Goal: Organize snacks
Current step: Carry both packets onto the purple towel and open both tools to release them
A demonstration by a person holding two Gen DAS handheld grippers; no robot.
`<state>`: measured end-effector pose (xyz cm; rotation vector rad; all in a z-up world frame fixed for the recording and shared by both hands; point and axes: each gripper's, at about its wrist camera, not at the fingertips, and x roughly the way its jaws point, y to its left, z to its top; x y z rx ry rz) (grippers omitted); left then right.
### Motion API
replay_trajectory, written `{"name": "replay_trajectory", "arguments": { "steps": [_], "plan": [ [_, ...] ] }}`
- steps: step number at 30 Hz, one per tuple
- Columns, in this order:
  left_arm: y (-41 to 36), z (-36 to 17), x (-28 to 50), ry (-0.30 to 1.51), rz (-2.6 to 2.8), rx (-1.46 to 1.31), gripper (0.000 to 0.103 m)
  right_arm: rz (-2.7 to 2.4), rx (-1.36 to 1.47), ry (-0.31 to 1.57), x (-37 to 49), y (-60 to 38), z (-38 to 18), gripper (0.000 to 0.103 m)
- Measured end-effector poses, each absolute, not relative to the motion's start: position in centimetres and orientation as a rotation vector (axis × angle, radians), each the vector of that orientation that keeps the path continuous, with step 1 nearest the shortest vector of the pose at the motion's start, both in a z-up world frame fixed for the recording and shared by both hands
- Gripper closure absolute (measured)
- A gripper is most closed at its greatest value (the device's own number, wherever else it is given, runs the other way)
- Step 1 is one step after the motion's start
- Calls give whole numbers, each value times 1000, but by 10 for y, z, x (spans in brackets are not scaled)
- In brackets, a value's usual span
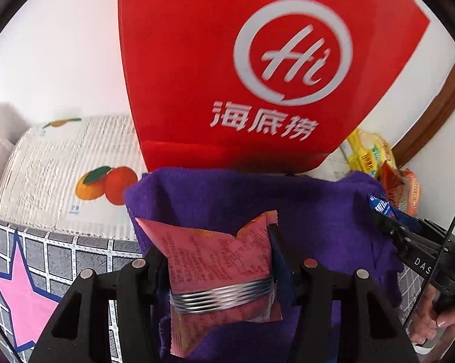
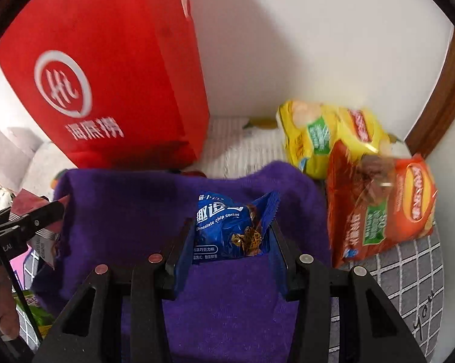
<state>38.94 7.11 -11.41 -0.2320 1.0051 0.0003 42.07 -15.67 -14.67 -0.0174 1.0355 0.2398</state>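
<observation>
White wall, red bag (image 1: 227, 69), purple towel (image 1: 303, 217) on the surface.
Left claw (image 1: 219, 260) grips a pink packet (image 1: 218, 257), right claw (image 2: 229, 236) a blue cookie pack (image 2: 227, 227); lower both gently onto the towel, apart.

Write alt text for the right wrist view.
The right tongs grip a blue foil cookie packet above a purple fleece cloth. A red paper bag with a white logo stands behind; yellow and orange chip bags lie at right.

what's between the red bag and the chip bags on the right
In the right wrist view, only a bare strip of white ribbed cardboard lies between the red bag and the yellow chip bag.
</observation>
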Motion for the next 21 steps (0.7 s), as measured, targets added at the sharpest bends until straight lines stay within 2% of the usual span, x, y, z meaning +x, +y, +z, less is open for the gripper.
{"name": "replay_trajectory", "arguments": {
  "steps": [15,21],
  "plan": [
    [71,-134,399,1048,-50,-311,50,237,-17,1111,435,-151,-176,56],
    [68,-136,402,1056,-78,-326,50,232,-32,1107,437,-149,-177,46]
  ]
}}
